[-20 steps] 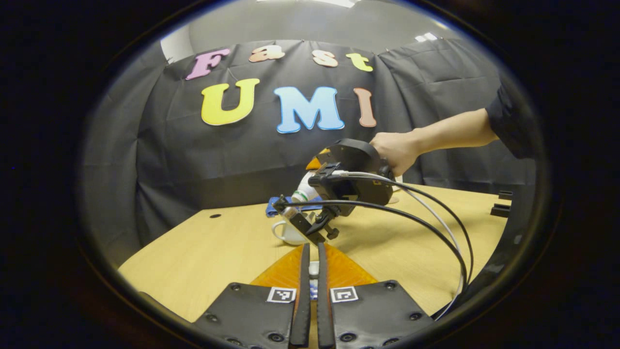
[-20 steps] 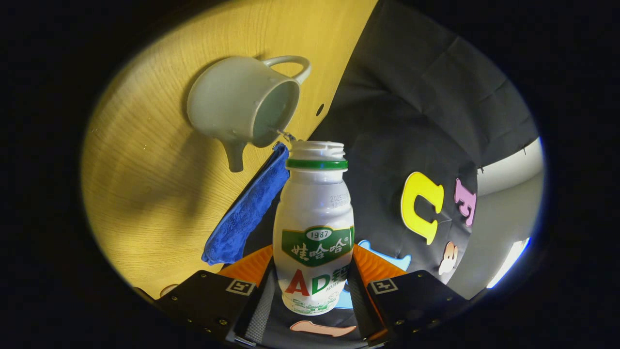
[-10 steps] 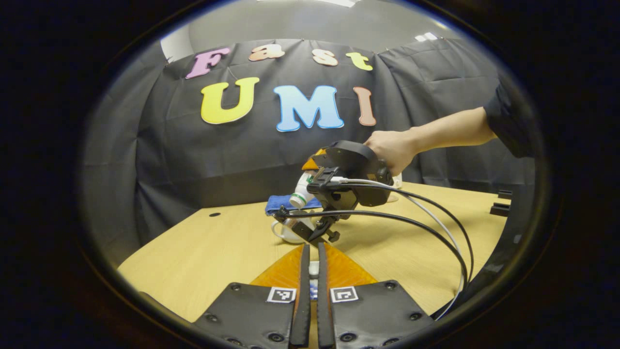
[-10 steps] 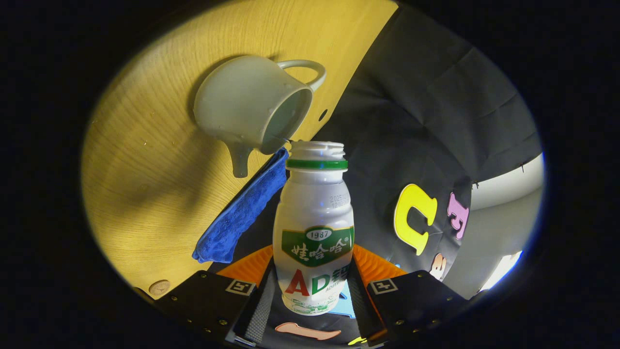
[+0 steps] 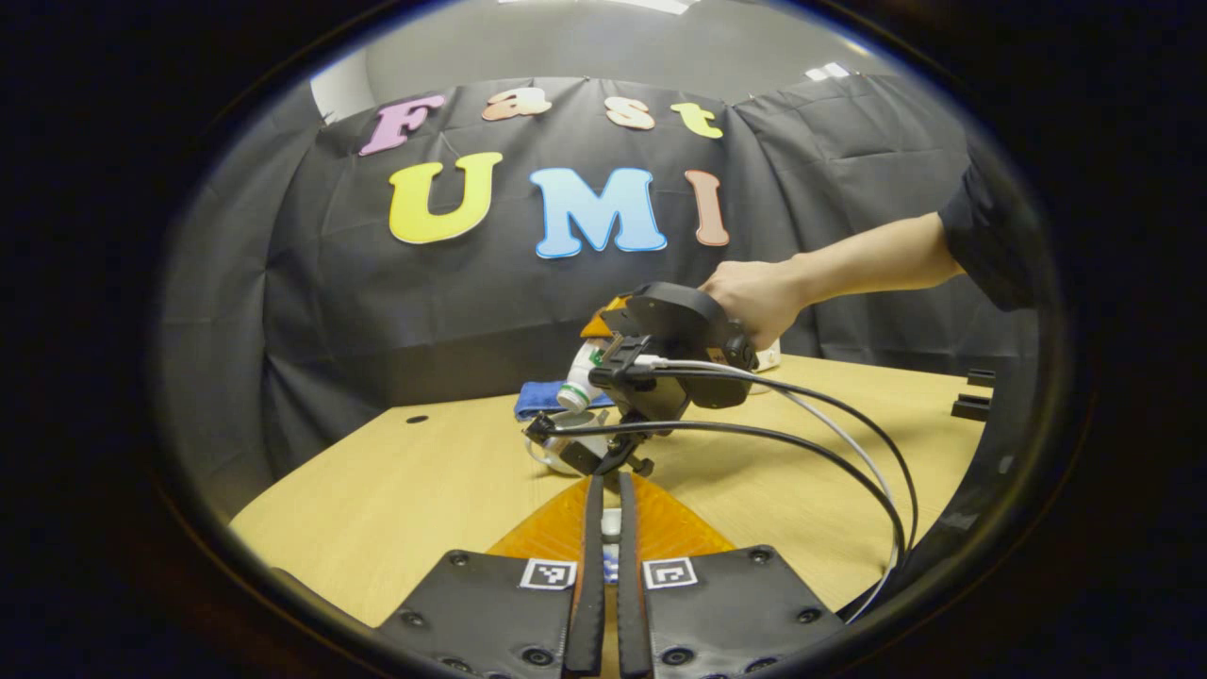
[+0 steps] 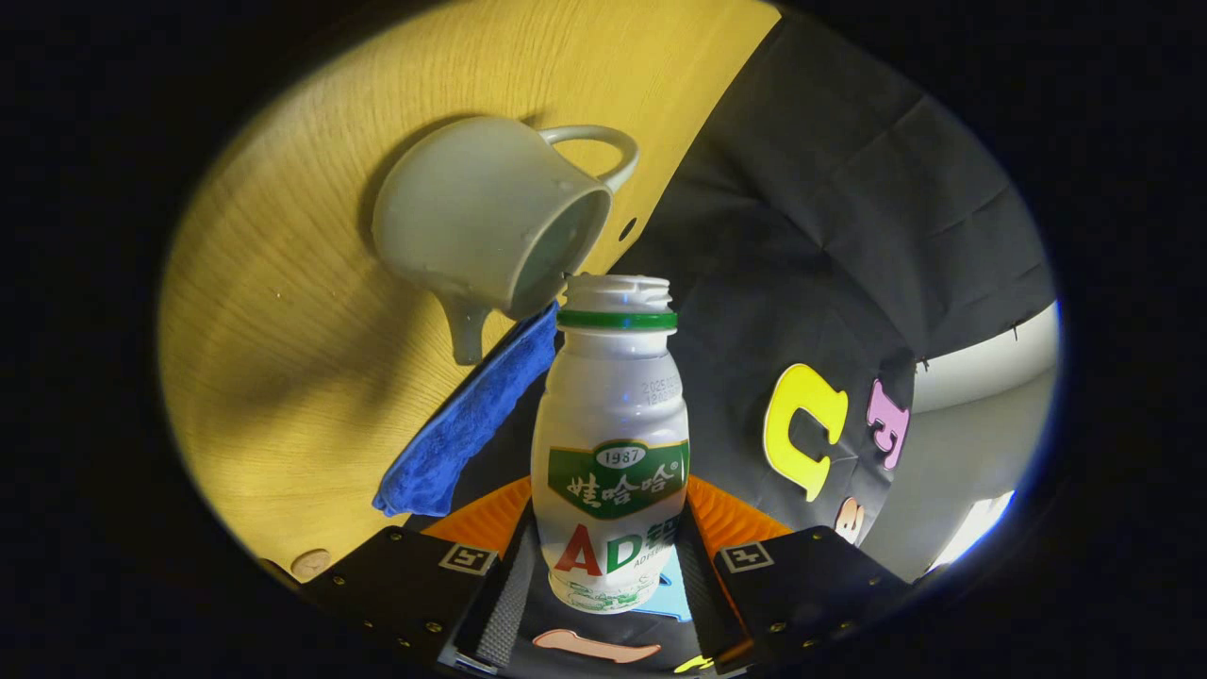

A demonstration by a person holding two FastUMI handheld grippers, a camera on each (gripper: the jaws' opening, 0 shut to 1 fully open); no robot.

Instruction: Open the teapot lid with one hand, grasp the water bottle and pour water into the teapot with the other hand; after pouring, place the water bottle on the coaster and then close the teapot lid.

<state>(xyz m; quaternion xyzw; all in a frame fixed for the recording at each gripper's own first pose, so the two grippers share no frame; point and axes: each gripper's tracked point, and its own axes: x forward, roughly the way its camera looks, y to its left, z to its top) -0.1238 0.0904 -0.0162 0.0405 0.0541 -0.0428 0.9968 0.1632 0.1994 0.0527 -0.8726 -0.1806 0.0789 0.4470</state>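
In the right gripper view, the right gripper (image 6: 611, 566) is clamped on a small white plastic water bottle with a green neck ring and a green label (image 6: 610, 443), one finger against each side of its lower body. The bottle is uncapped, and its open mouth sits right at the rim of the lidless white ceramic teapot (image 6: 486, 226). The teapot's interior, its loop handle and its short spout all show there, along with droplets on its outer wall. A folded blue cloth (image 6: 467, 420) lies on the light wooden table (image 6: 283, 311) just beside the teapot, and a small round wooden disc (image 6: 309, 564) sits near the table's edge.

The left gripper view gives the outside picture: a person's hand (image 5: 754, 297) holds the right gripper (image 5: 603, 429) tipped steeply down, the bottle (image 5: 577, 382) slanting mouth-first over the teapot (image 5: 566, 453), which is mostly hidden behind the tool and its cables. The left gripper (image 5: 605, 556) hovers over the table with its fingers nearly together on a small white object with a blue mark; whether this is the lid cannot be told.

Compared with a second ago, the right gripper has dropped lower, the bottle mouth has come closer over the teapot opening, and the left gripper has stayed put.
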